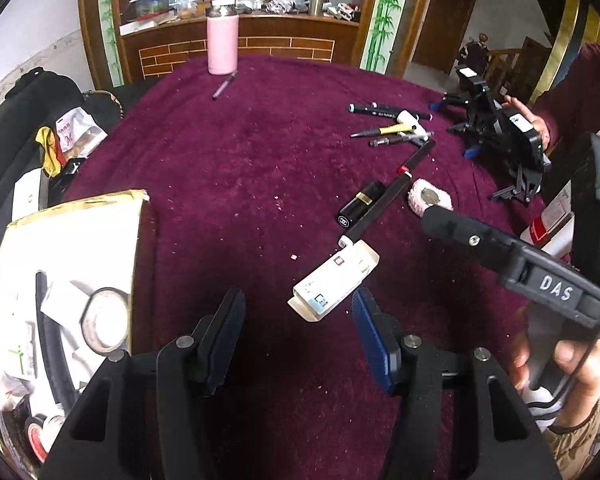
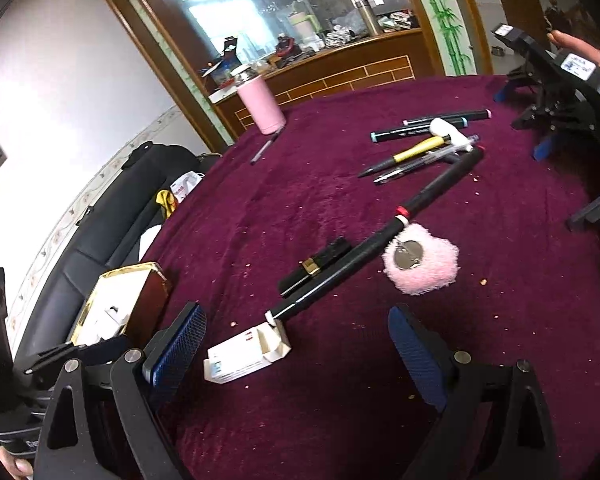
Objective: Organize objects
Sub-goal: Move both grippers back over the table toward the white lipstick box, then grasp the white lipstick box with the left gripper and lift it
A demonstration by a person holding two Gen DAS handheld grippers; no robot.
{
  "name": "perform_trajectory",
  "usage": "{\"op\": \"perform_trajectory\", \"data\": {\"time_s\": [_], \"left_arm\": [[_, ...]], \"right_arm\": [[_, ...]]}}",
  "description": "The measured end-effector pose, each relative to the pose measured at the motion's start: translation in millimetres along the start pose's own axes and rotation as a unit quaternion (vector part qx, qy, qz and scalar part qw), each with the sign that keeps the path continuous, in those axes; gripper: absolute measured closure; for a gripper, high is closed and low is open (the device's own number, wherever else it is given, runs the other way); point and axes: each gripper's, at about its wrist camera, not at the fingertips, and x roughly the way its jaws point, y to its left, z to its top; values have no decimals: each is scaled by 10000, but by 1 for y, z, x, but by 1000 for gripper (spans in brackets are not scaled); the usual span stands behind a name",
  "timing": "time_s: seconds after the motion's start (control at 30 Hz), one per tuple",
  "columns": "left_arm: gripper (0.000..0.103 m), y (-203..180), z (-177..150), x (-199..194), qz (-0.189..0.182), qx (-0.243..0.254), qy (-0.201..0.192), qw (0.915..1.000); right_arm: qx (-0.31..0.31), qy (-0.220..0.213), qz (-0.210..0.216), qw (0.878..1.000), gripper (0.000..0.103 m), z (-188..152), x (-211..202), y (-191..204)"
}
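Observation:
A white carton (image 1: 334, 284) (image 2: 248, 354) lies on the maroon table cloth (image 1: 220, 184). My left gripper (image 1: 299, 295) hovers open over its near end, right pad close beside it. My right gripper (image 2: 296, 315) is open too, the carton lying below between its fingers. One of its fingers (image 1: 452, 226) reaches in from the right in the left wrist view. Beyond the carton lie a long black stick with a red ring (image 1: 396, 182) (image 2: 380, 244), a black lipstick (image 1: 360, 204) (image 2: 316, 264) and a pink fluffy pad (image 1: 430, 200) (image 2: 420, 264). A gold-rimmed box (image 1: 72, 300) (image 2: 116, 304) holds several items.
Several pens and markers (image 1: 388, 124) (image 2: 424, 144) lie further back. A pink bottle (image 1: 223, 40) (image 2: 260, 106) stands at the far edge with a pen (image 1: 224, 86) by it. Another person's hand (image 1: 530, 116) holds a black gripper device (image 2: 560, 92) at far right. A black sofa (image 1: 16, 128) flanks the left.

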Motion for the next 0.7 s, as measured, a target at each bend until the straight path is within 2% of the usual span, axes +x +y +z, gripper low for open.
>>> {"op": "perform_trajectory", "data": {"time_s": [0.43,0.7], "left_arm": [[48,-2,0,26,-33,130,148,9998],[48,-19,5,52,-67,670,373,9970]], "right_arm": [[93,68,-147,9998,7,1,5,-11],[110,75,-184,9997,7,2,6,-13]]}}
